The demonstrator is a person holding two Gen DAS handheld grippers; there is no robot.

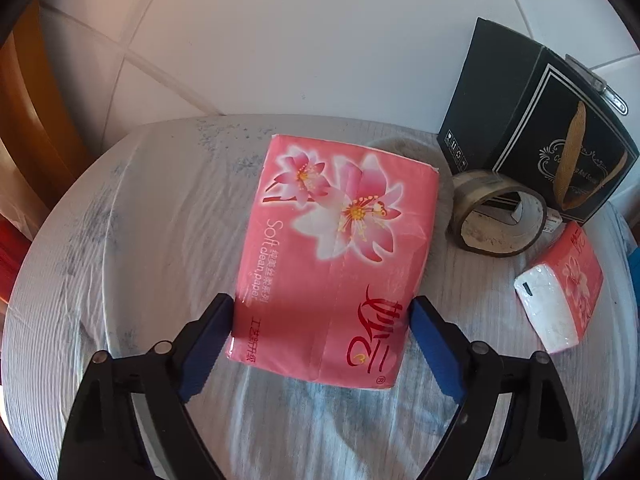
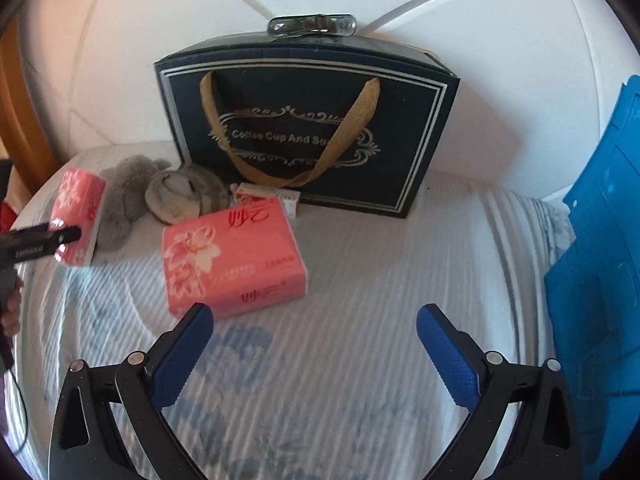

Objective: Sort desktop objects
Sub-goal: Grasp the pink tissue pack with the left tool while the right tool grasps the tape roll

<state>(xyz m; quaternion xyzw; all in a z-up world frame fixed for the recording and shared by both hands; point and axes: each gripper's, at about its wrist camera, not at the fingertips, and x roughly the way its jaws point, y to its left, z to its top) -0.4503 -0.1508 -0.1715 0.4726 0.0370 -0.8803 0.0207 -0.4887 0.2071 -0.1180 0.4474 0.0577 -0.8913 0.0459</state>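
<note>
Left gripper [image 1: 322, 314] fingers spread widest, straddling the pink flower-print soft tissue pack [image 1: 332, 256] on the striped bedsheet [image 1: 120, 240] for a grab; right gripper [image 2: 314, 330] open, empty, second pink pack [image 2: 234, 254] just ahead-left.

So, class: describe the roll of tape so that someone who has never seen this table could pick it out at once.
Find the dark gift box with gold ribbon handles standing against the white wall. Just in front of it, on the striped cloth, is the roll of tape, between two pink tissue packs. It is the only brownish ring with an open middle; its neighbours are flat-sided packs and boxes.
</note>
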